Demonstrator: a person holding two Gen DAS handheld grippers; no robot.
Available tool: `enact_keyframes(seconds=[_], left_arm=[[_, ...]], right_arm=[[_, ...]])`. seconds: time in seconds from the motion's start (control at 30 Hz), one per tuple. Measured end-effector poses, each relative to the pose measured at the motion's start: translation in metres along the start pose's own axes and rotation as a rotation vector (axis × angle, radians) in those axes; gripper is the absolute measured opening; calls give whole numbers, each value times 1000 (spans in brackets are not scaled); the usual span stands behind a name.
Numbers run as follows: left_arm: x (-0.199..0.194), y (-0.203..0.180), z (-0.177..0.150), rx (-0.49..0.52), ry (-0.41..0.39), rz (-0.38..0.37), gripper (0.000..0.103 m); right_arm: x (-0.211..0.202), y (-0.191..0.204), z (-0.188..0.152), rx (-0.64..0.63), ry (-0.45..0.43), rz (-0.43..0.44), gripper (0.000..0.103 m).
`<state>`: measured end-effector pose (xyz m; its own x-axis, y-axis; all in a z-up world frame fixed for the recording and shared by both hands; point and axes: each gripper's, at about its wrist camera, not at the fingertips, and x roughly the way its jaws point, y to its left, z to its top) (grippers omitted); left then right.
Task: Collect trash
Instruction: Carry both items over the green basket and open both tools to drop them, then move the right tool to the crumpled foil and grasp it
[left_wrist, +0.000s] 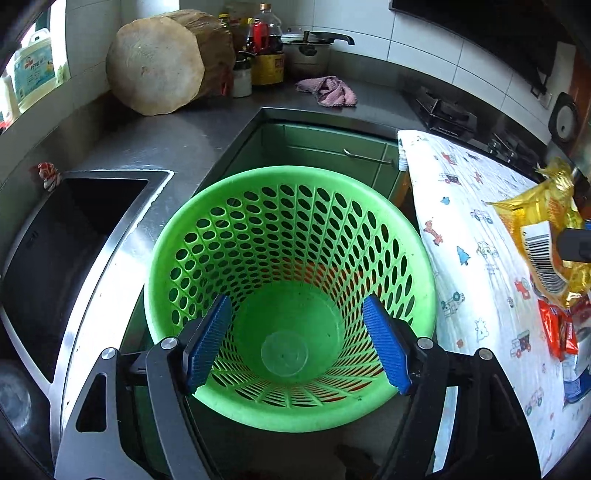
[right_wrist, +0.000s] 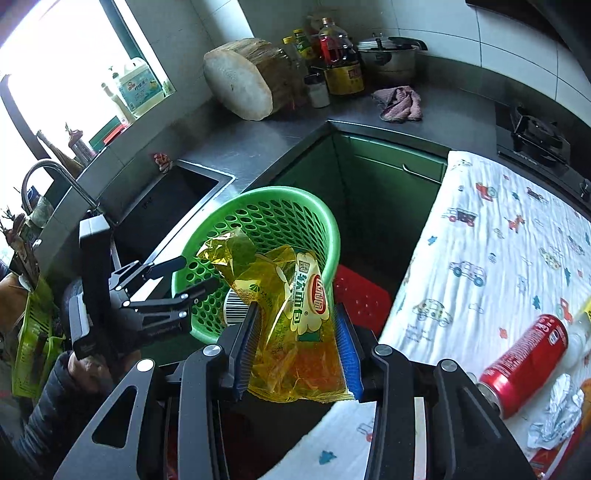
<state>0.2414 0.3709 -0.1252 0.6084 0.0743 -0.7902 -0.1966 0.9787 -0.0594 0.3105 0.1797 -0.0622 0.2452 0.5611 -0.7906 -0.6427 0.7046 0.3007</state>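
A green perforated basket (left_wrist: 295, 229) fills the left wrist view, tilted toward the camera and empty inside. My left gripper (left_wrist: 295, 332) grips the basket's near rim, one finger on each side of the wall; it also shows in the right wrist view (right_wrist: 184, 284). My right gripper (right_wrist: 299, 321) is shut on a yellow snack wrapper (right_wrist: 295, 314), held in the air just in front of the basket (right_wrist: 273, 218). The wrapper also shows in the left wrist view (left_wrist: 543, 229). A red can (right_wrist: 524, 358), crumpled foil (right_wrist: 557, 413) and a red packet (left_wrist: 557, 328) lie on the cloth.
A table with a printed white cloth (right_wrist: 498, 258) stands at the right. A steel sink (left_wrist: 66, 251) and grey counter (left_wrist: 177, 136) are at the left, with a wooden chopping block (left_wrist: 159, 62), bottles, a pot and a pink rag (left_wrist: 328, 90). A red stool (right_wrist: 362, 299) sits below.
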Motion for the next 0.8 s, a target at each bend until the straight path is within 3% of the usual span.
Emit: enact_keyframes(seconds=[0.27,0.43,0.5,0.67,0.8], left_arm=[[-12,16,-16,-47,-15,-4,77],[-18,24,-22,-68,-18,0,77],[-20,27,-24,-80,-17,2,78],[-22,29,-27,-80,-15,3,79],[-26,26,-27,-72,-20,-3,79]], right_arm=[[50,24,28,-17,33,7,42],[76,29,40,11,54,28,50],[81,31,43,17,51,25,62],[86,28,50,40,35,49,72],[71,25,45,63,3,55,73]])
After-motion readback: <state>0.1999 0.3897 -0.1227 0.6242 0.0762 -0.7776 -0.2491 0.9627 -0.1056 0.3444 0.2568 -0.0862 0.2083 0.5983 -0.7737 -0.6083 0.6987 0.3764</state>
